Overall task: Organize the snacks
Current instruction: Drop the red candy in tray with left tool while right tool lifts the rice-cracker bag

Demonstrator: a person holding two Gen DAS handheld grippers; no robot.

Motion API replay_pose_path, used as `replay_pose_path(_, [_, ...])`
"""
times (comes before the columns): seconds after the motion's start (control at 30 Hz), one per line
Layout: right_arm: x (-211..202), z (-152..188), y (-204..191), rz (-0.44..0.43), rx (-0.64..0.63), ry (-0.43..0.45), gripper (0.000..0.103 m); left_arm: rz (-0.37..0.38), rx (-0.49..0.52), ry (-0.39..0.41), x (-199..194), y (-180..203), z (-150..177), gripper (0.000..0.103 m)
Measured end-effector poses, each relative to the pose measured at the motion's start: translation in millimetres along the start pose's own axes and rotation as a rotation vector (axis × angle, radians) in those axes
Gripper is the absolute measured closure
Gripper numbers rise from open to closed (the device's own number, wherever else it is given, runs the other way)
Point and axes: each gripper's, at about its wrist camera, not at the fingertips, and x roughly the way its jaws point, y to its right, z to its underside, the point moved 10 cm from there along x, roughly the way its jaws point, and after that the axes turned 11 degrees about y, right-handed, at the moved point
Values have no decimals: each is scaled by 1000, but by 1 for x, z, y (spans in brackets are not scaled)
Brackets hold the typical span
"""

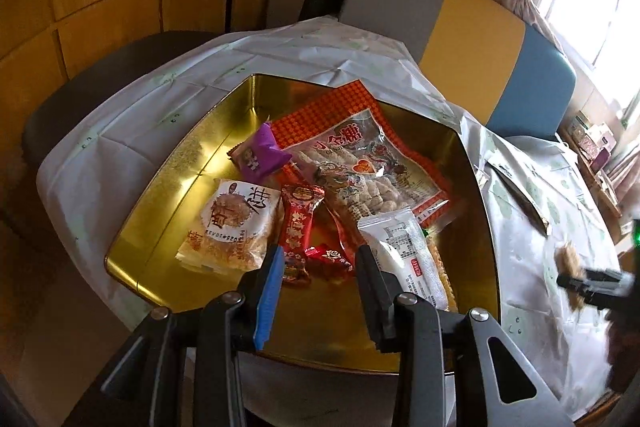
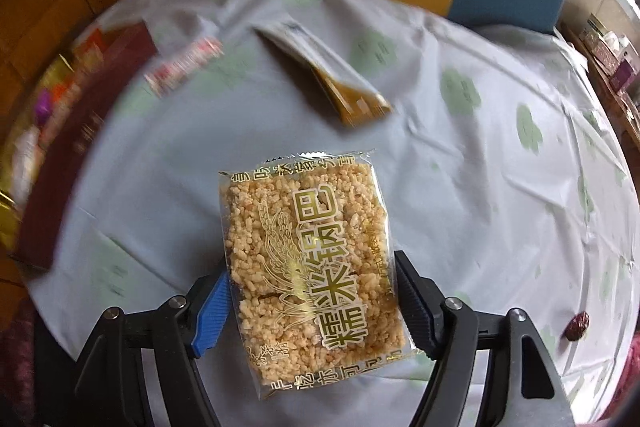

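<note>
While the right gripper [image 2: 312, 291] pinches a clear packet of golden puffed-rice cake [image 2: 308, 259] above the white tablecloth [image 2: 480, 187], the left gripper [image 1: 320, 255] hangs spread over the gold tin [image 1: 192, 163] of wrapped snacks; a blurred, possibly brown sachet [image 2: 332, 75] lies beyond.

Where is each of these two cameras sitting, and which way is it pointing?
Left wrist view: sits on the left gripper, looking down into the gold tin of snacks; its two fingers show, open.
Right wrist view: sits on the right gripper, looking down at the tablecloth; its fingers clamp a rice cracker packet.
Shared: the tablecloth, the tan packet lying on it, the tin, the blue chair back; the left view also catches the right gripper with its packet.
</note>
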Motion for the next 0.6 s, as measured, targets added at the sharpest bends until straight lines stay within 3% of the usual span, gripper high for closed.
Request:
replay_pose_path(0.3, [-32,-86,-127,-236,-97,136,28,-27,11,46,-10,-11,-7,66])
replay_pose_path(0.37, [-32,-104,-160,-278,-131,153,28,-35,8,48,-11,-14,-7,61])
replay_pose_path(0.6, [-6,-134,-223,-292,-205,157,28,-57,-20,43,-10,-25,-5,56])
